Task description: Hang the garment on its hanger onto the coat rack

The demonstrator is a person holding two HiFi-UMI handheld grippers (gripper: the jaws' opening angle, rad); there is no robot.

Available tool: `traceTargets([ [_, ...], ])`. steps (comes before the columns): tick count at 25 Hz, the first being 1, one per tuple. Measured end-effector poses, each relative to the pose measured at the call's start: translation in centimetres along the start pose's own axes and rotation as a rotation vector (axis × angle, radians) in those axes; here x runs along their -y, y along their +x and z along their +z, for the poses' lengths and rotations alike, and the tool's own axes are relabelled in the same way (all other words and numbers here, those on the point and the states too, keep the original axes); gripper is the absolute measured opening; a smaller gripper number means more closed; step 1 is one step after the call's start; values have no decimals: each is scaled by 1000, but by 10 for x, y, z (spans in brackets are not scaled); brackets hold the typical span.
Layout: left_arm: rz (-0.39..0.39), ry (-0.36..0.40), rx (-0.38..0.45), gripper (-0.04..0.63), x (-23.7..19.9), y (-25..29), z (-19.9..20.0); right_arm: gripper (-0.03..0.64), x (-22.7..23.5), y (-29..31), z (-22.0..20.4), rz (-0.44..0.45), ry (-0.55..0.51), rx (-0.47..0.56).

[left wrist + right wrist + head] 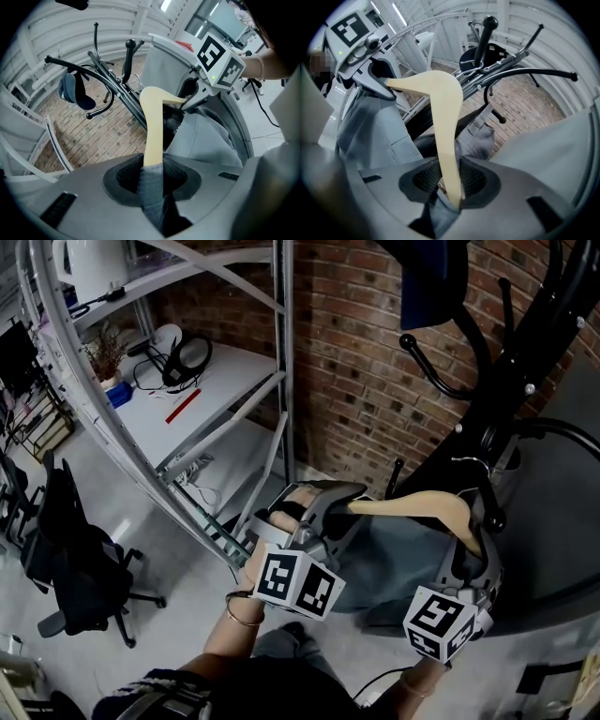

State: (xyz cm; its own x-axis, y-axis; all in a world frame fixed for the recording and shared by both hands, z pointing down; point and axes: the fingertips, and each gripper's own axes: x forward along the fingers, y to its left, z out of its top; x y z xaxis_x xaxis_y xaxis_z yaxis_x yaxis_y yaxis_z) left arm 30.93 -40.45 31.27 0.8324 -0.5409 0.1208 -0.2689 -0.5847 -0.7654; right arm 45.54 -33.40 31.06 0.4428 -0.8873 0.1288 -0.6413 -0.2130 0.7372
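Note:
A pale wooden hanger carries a grey-blue garment that droops below it. My left gripper is shut on the hanger's left arm, where grey cloth wraps the wood between the pads. My right gripper is shut on the hanger's right arm, with cloth under the wood. The black coat rack stands just behind the hanger. The wire hook is close to the rack's pole; I cannot tell whether it rests on a peg. In the left gripper view, the rack's curved pegs rise beyond the hanger.
A dark blue cap hangs on one peg. A brick wall is behind the rack. Grey metal shelving with a headset stands at the left. A black office chair is on the floor at the far left.

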Motion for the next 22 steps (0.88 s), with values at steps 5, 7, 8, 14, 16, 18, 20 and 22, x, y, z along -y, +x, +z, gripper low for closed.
traceTargets([
  [5, -9, -70, 100, 132, 2, -8, 9, 114, 0, -7, 1, 13, 25, 20],
  [7, -28, -74, 115, 163, 5, -11, 14, 122, 1, -12, 2, 16, 31, 30],
  [8, -34, -68, 117, 167, 6, -12, 15, 133, 1, -14, 3, 16, 30, 36],
  [14, -24, -34, 126, 181, 7, -29, 25, 176, -3, -32, 7, 37, -3, 45],
  [16, -11, -30, 132, 181, 5, -38, 28, 176, -5, -40, 6, 44, -15, 41],
  [18, 12, -29, 146, 179, 0, -47, 33, 175, -3, -48, 7, 42, -17, 46],
  [20, 30, -29, 162, 179, -4, -54, 40, 175, 2, -58, 11, 36, -1, 64],
  [22, 26, -34, 176, 179, -2, -60, 45, 163, 8, -68, 17, 27, 17, 95],
])
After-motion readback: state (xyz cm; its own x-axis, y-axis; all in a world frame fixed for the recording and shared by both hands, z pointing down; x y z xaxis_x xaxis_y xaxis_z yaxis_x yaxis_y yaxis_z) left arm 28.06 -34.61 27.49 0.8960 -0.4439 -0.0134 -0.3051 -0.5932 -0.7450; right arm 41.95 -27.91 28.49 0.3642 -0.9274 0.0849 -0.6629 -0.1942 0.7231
